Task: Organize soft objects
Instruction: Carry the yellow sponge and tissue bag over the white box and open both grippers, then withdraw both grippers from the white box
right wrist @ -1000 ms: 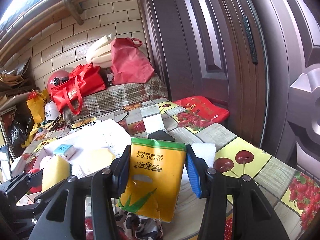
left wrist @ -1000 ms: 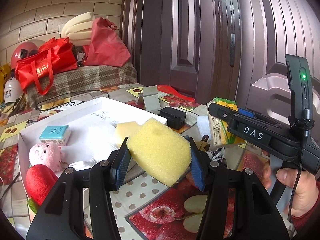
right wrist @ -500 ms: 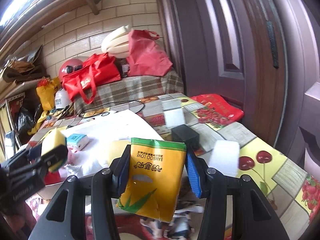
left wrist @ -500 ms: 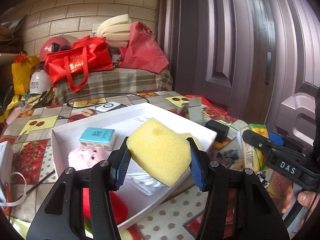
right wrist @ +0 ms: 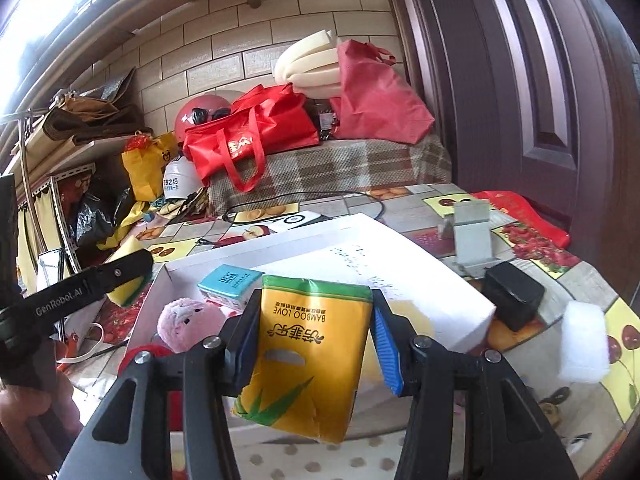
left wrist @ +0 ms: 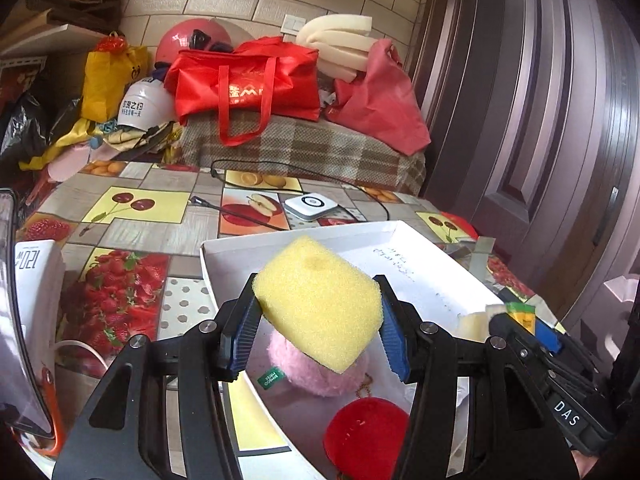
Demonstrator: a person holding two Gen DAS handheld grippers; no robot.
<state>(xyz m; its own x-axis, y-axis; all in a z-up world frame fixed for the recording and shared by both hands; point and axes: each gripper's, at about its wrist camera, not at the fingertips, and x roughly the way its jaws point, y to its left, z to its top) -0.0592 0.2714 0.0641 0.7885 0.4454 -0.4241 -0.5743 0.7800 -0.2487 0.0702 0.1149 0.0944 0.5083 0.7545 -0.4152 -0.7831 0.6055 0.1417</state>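
A yellow sponge sits clamped between the blue pads of the left gripper, held in the air above the near left corner of a shallow white tray. Directly under the sponge, inside the tray, lies a pink plush toy with a small green tag, and nearer the camera lies a round red plush item.

The right gripper is closed on a yellow and green tissue pack printed with "BAMBOO LOVE", held upright above the near edge of the same tray. From this view the pink plush toy shows at the near left of the tray, with a small teal and white box just behind it. A pale yellow sponge block lies in the tray to the right, partly hidden by the gripper.

The tray rests on a table covered by a fruit-patterned cloth. To the right of the tray on the table are a black box, a white foam block and a grey metal stand. Beyond the tray's far edge lie a small white square device and a black cable. At the far end of the room, a red tote bag and a pink-red bag rest on a plaid-covered surface against a tiled wall, with a dark door on the right.
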